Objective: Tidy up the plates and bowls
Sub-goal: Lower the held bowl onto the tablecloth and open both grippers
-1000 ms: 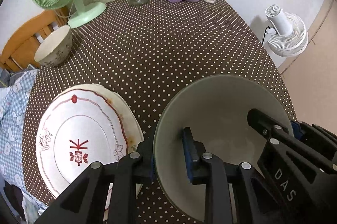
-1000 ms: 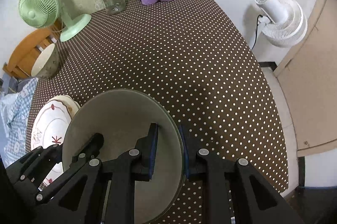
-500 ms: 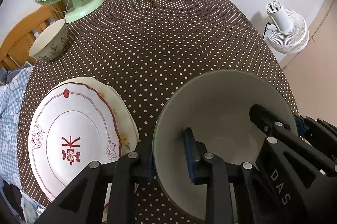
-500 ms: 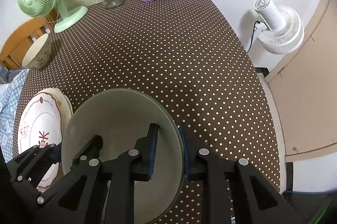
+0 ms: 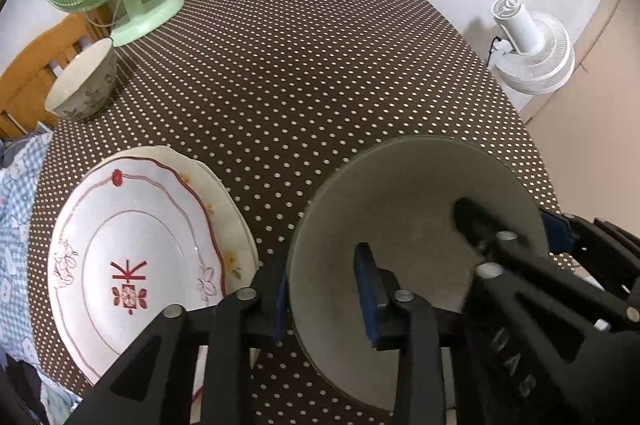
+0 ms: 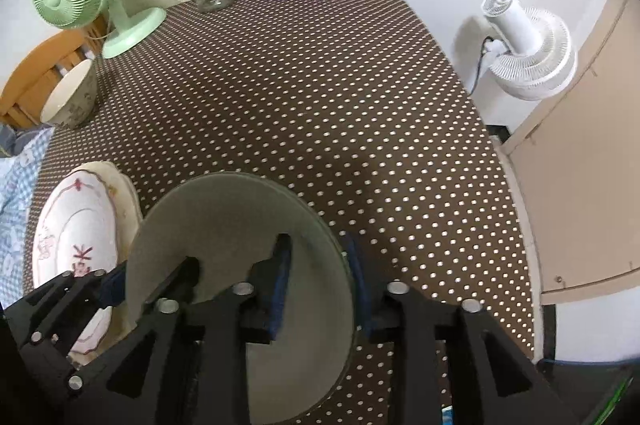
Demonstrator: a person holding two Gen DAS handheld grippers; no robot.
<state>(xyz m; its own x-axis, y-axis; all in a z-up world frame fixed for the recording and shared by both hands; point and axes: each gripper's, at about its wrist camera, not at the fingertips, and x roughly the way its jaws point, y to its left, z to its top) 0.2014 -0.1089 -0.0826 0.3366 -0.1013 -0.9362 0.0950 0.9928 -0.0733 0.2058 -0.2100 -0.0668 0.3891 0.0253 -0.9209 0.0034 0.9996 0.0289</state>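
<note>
Both grippers letting go of the big grey bowl on the dotted table

The left gripper [image 5: 322,285] straddles the near-left rim of the wide grey-green ceramic bowl [image 5: 404,201], jaws opening, pads now clear of the rim. The right gripper [image 6: 318,277] straddles the right rim, jaws also opening, rim between them. The bowl sits on the brown polka-dot tablecloth [image 5: 304,73], just beside the stacked white plates with red trim [image 5: 132,249]. A small floral bowl [image 5: 82,87] stands well apart at the left edge.
</note>
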